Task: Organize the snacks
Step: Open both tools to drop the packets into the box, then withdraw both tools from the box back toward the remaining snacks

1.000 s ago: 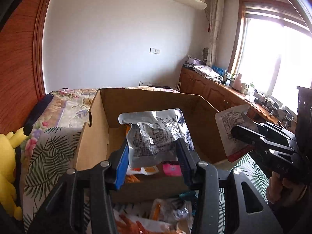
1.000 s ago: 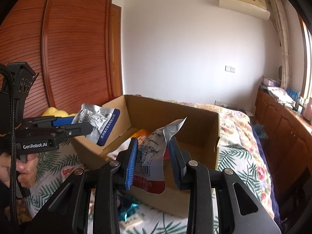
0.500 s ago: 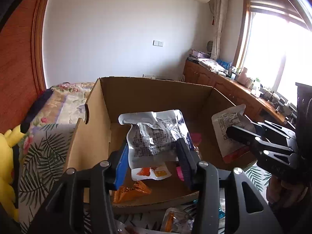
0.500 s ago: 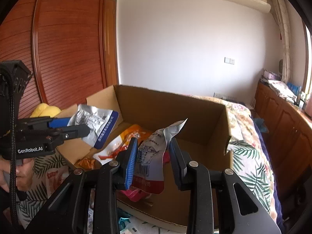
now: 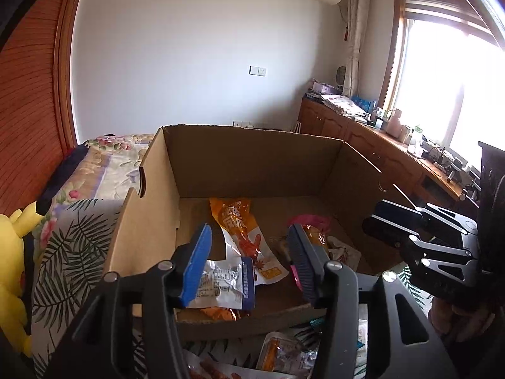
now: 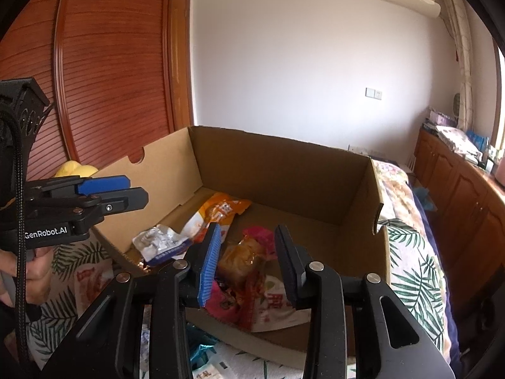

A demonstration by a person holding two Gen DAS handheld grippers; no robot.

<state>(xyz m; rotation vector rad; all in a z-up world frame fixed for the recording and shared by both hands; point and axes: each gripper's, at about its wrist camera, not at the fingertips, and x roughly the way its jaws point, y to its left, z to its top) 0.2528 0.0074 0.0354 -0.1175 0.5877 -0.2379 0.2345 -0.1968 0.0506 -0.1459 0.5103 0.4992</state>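
The left wrist view has us looking down into the cardboard box [image 5: 252, 164] on the leaf-print bedspread [image 5: 72, 252], so we read it from the left. A yellow plush toy [image 5: 12, 252] sits at the far left edge, then the box's notched left wall. Our left gripper [image 5: 249, 265] hovers over the near rim with its jaws apart and nothing between the pads; they have just been opening, and the silver-and-blue packet [image 5: 221, 287] lies loose on the box floor below them, near the front-left corner. Its long axis runs roughly left to right along the near wall, blue edge to the right. Behind it the orange packet [image 5: 243, 230] lies with its long axis near to far, top end towards the far wall. Further right, a pink wrapper [image 5: 311, 221] rests mid-floor. In the right wrist view our right gripper [image 6: 249, 265] likewise stands parted after just opening, empty, above the white-and-red packet [image 6: 277, 306] at the near right of the floor. To finish this release well, we judge we should lift both grippers straight up, jaws kept apart, so no pad snags a crinkled edge, then turn to the loose snacks [image 5: 284, 353] in front of the box.
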